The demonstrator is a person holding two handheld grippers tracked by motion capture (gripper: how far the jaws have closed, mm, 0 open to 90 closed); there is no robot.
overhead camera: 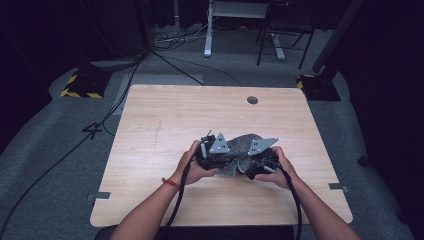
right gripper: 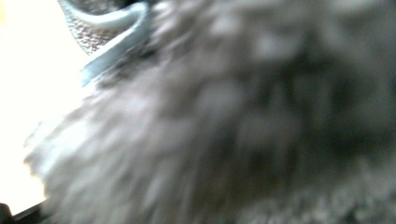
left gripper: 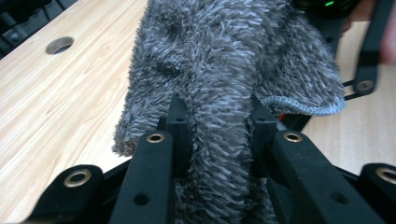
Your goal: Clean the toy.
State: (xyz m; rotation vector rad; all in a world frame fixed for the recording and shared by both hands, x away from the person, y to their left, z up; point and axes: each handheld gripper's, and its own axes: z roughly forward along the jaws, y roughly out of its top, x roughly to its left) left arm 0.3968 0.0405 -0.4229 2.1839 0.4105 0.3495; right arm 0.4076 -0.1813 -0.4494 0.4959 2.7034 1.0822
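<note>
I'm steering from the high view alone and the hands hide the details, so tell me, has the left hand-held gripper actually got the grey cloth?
Observer: Yes. In the left gripper view the left hand-held gripper has a fold of the grey cloth pinched between its black jaws.
Operator: Is that cloth smooth or fluffy?
Observer: Fluffy, with long shaggy pile and a stitched hem along one edge.
Operator: And the right one, is it gripping too?
Observer: I cannot tell. The right gripper view is pressed against blurred grey pile, with a pale hem at upper left.
</note>
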